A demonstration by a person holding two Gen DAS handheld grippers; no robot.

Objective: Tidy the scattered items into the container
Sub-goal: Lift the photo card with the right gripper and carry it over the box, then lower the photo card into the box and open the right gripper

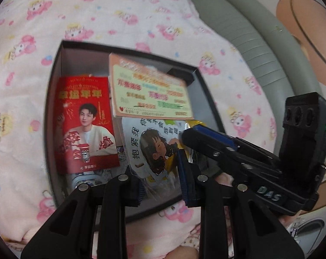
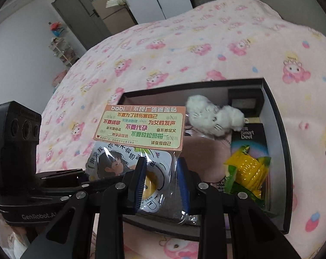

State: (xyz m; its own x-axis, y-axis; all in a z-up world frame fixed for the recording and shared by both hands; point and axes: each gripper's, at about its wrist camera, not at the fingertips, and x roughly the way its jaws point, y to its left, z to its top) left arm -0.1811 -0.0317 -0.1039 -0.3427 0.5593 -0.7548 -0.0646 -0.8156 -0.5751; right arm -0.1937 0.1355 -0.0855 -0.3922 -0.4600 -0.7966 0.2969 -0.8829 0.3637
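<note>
On the bed, over a pink quilt with cartoon rabbits (image 2: 184, 49), sits an open dark cardboard box with a pale inside (image 2: 277, 116). Above it hangs a clear plastic packet of stickers topped by a peach-and-yellow printed card (image 2: 139, 127), with both grippers at it. The right gripper (image 2: 163, 183) pinches the packet's lower part between its blue-padded fingers (image 2: 183, 185). The left gripper (image 1: 163, 177) has the packet's edge between its fingers, though I cannot tell whether they press on it. Inside the box lie a red printed card with a portrait (image 1: 85, 125), a white fluffy cat-faced plush (image 2: 212, 116), a yellow and green corn-shaped toy (image 2: 249, 168) and a black "Smart Devil" package (image 2: 249, 136).
</note>
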